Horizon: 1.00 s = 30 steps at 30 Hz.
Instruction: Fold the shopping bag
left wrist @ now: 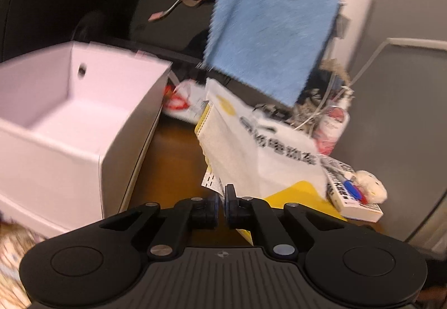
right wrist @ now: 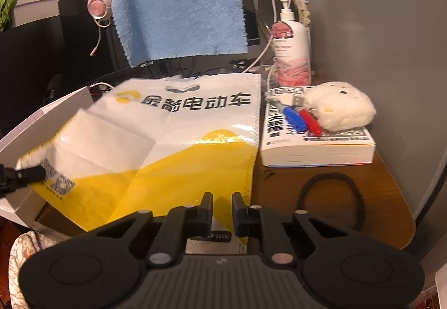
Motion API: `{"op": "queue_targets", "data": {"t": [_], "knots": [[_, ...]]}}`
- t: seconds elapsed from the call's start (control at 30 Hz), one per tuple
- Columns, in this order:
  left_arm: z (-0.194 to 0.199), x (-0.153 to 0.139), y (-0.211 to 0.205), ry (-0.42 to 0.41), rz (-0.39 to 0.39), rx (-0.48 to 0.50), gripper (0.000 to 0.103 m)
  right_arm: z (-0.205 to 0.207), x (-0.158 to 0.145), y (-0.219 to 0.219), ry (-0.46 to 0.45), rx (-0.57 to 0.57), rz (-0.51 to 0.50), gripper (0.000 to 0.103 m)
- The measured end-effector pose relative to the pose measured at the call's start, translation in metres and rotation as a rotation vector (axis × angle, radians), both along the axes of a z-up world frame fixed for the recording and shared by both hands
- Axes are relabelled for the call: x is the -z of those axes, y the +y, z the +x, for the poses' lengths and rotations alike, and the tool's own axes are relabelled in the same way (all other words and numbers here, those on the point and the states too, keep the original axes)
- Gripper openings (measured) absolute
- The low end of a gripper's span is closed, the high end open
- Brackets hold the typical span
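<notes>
A white and yellow shopping bag with black lettering lies spread on the brown table, its left part raised over a white box. My left gripper is shut on the bag at its left corner. In the right wrist view that gripper's black finger shows at the left edge, pinching the corner. My right gripper hovers over the bag's near yellow edge, its fingers apart and holding nothing.
An open white box stands left of the bag. Right of it lies a thick book with a plush toy and two pens on top. A black band, pump bottle, blue towel and grey wall surround.
</notes>
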State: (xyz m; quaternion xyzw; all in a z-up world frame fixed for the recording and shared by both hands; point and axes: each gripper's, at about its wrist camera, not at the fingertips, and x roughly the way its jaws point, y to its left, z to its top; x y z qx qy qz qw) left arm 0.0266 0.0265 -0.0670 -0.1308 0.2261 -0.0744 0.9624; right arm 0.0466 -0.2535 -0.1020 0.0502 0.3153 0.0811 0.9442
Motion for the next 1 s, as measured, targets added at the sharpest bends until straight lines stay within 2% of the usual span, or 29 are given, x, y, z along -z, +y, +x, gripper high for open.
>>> {"op": "queue_targets", "data": {"t": [0.13, 0.33, 0.6, 0.8, 0.9, 0.97, 1.0], "knots": [[-0.016, -0.011, -0.009, -0.072, 0.081, 0.034, 0.003, 0.006, 0.002, 0.010, 0.012, -0.028, 0.001, 0.013], [-0.029, -0.019, -0.025, -0.121, 0.156, 0.114, 0.003, 0.022, 0.007, 0.024, 0.069, -0.090, 0.024, 0.013], [-0.025, -0.014, -0.060, -0.116, 0.216, 0.296, 0.004, 0.035, 0.007, 0.030, 0.104, -0.131, 0.038, 0.014], [-0.012, -0.006, -0.081, -0.079, 0.186, 0.375, 0.006, 0.026, 0.001, 0.004, 0.078, -0.090, 0.157, 0.015], [-0.008, -0.002, -0.091, -0.068, 0.189, 0.405, 0.006, 0.013, -0.011, -0.020, 0.034, -0.057, 0.239, 0.022], [-0.007, 0.001, -0.098, -0.062, 0.194, 0.424, 0.006, 0.005, -0.017, -0.034, 0.023, -0.062, 0.337, 0.039], [-0.007, 0.003, -0.102, -0.058, 0.196, 0.431, 0.006, 0.003, -0.020, -0.040, 0.025, -0.070, 0.395, 0.044]]}}
